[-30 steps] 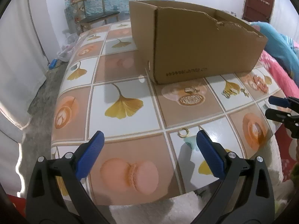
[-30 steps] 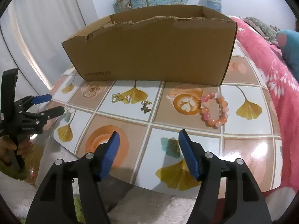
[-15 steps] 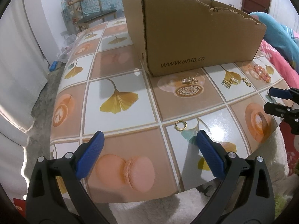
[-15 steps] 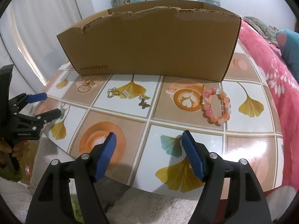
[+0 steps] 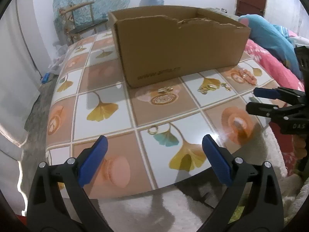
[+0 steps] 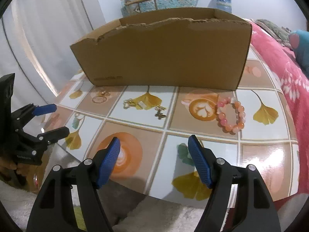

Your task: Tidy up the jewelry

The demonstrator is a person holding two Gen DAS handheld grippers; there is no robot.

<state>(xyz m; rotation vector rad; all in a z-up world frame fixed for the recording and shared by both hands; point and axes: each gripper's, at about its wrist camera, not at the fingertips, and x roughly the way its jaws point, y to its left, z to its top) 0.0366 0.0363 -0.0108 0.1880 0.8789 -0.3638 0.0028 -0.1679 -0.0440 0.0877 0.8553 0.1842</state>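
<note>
Currently pre-grasp, nothing picked up. Left gripper (image 5: 154, 150) spread wide, empty, hovering low over near edge of tiled surface (image 5: 108, 77). Right gripper (image 6: 154, 154) likewise spread, empty, above near edge on other side.

Jewelry all loose on surface, in front of cardboard box (image 5: 179, 48):
- small gold ring (image 5: 153, 130), nearest left gripper, just ahead of its fingers, lying flat on a teal-and-yellow leaf tile.
- gold clasp piece (image 5: 164, 90), close to box front wall, just above a round printed motif.
- cluster of small gold earrings (image 6: 133, 104), mid-row, with butterfly charm (image 6: 160, 114) just beside.
- pink-orange bead bracelet (image 6: 230, 117), right of a latte-print tile, ahead and right of right gripper.

Box open-topped, torn front rim; interior not visible from either view, contents unknown.

Judged step: start of first pick, likely ring for left side, bracelet for right. Next move for left: ease forward and down, centre ring between fingers, close gently. Ring thin and flat on glossy surface, so likely to slide or slip; low approach angle needed. Bracelet bulkier, easier pinch across one side of beads. Then lift over torn rim, drop into box.
</note>
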